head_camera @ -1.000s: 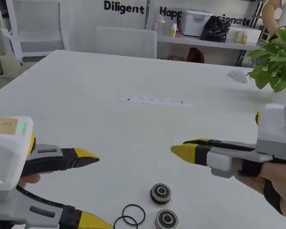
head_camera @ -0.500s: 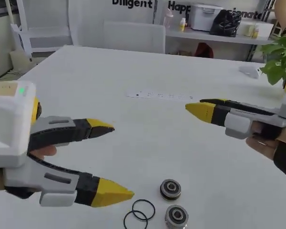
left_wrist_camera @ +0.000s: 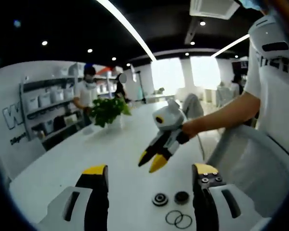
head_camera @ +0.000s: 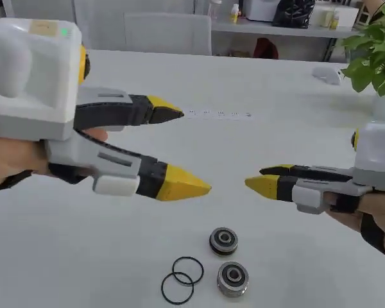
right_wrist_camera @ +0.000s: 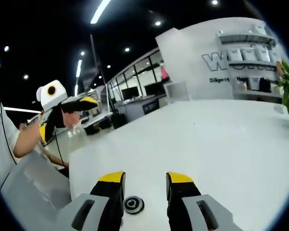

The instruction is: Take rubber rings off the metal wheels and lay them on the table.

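Two metal wheels lie on the white table near its front edge. The farther wheel has a dark rim; the nearer wheel looks bare silver. Two black rubber rings lie overlapping just left of them. My left gripper hangs above and left of the wheels, wide open and empty. My right gripper is level with it on the right, tips pointing at it, jaws a little apart and empty. In the right gripper view one wheel sits low between the fingers. The left gripper view has both wheels and rings.
A white power strip lies mid-table. A potted plant stands at the right edge. A white chair and a shelf of containers sit behind the table. A person stands by the far shelves.
My left gripper has risen and moved forward and right, now above the rings. The right gripper has come lower and nearer the wheels. Wheels and rings have not moved.
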